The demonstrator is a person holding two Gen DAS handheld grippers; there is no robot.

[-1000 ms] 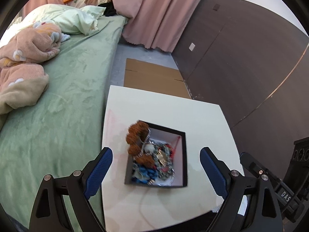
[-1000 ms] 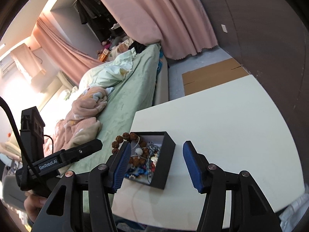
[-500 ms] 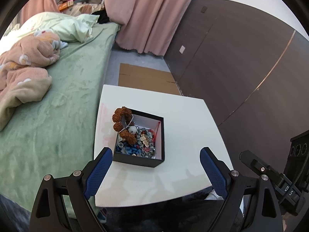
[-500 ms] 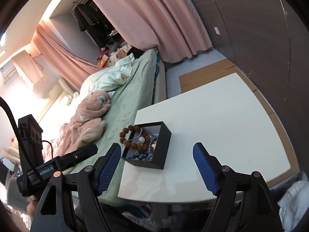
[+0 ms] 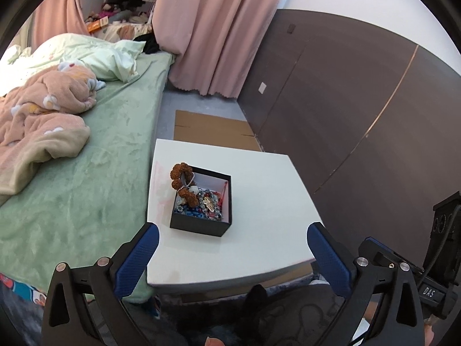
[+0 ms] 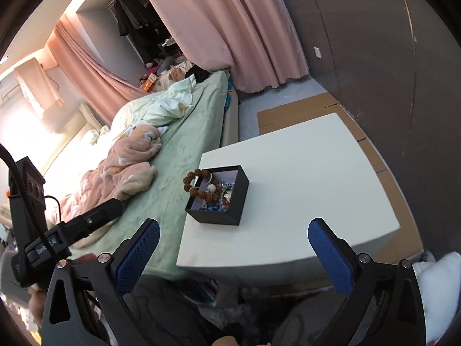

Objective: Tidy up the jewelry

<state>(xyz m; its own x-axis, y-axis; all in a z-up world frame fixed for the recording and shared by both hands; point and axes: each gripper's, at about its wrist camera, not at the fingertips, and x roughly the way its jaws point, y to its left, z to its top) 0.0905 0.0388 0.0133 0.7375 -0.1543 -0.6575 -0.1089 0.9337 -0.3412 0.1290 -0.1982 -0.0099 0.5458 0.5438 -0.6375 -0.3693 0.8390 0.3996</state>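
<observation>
Left gripper (image 5: 230, 255) and right gripper (image 6: 234, 252): jaws spread wide.

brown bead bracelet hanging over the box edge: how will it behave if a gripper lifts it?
The brown bead bracelet is a strung loop, so probably floppy and will sag. Its rough, knobbly beads likely grip well. It lies among tangled jewelry in the black box, so a chain may drag along.
</observation>
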